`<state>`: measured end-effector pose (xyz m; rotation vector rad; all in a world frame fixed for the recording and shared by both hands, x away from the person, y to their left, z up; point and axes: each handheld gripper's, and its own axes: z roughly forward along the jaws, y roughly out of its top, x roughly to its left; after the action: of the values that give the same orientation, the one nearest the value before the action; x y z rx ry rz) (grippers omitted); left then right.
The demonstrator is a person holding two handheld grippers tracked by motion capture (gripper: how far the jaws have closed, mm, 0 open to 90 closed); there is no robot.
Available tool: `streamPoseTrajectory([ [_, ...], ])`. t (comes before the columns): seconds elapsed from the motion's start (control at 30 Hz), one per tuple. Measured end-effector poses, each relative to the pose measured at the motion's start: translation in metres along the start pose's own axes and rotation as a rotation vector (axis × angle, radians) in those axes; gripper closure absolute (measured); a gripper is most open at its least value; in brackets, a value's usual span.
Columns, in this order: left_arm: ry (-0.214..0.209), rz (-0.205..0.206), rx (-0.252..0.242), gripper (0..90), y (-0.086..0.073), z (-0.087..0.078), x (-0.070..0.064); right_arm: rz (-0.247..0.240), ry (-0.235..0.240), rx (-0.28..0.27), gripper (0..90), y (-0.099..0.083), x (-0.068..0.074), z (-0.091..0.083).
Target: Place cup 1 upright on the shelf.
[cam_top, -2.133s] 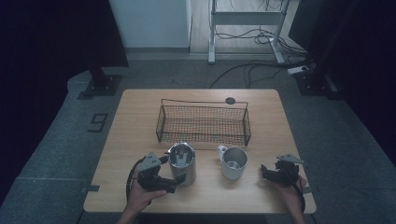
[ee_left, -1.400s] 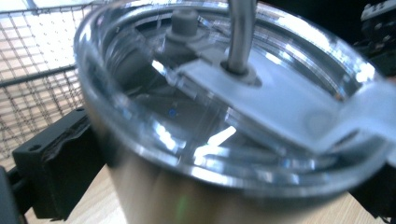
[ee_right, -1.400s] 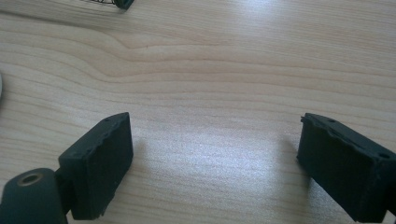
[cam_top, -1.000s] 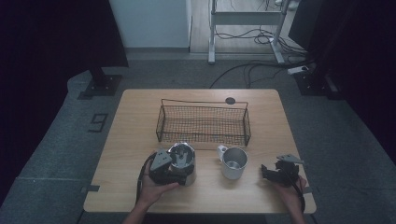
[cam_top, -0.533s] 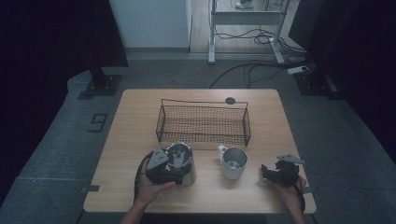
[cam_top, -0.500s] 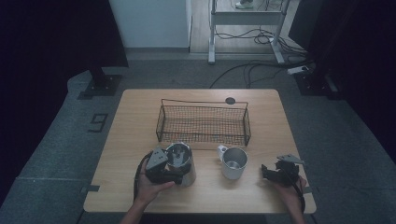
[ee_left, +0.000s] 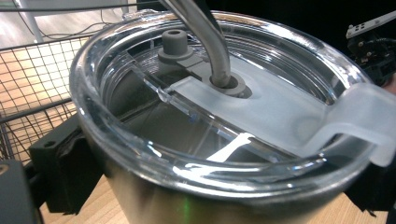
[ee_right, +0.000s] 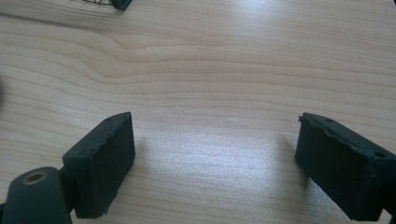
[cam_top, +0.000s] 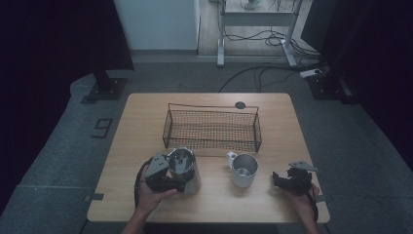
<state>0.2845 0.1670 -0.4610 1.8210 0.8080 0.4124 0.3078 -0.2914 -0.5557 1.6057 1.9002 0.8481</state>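
L tool (cam_top: 176,176) clamped, hand low-left; R tool (ee_right: 215,163) jaws apart.

Left gripper (cam_top: 171,176) pressed up against the steel tumbler (cam_top: 187,169) near the front-left of the desk (cam_top: 141,122), fingers on either side of its body; the tumbler stands upright just in front of the wire basket (cam_top: 212,128); a metal mug (cam_top: 243,169) sits to its right, apart from it; right gripper (cam_top: 288,181) rests low at the desk's front-right, well clear of the mug.
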Motion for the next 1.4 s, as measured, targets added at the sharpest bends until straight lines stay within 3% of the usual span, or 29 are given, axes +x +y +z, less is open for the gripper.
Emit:
streamPoseTrajectory([
  [1.4, 0.008, -0.012, -0.029, 4.1, 0.030, -0.010, 0.008, 0.002, -0.003, 0.000, 12.3, 0.000, 0.000, 0.000],
])
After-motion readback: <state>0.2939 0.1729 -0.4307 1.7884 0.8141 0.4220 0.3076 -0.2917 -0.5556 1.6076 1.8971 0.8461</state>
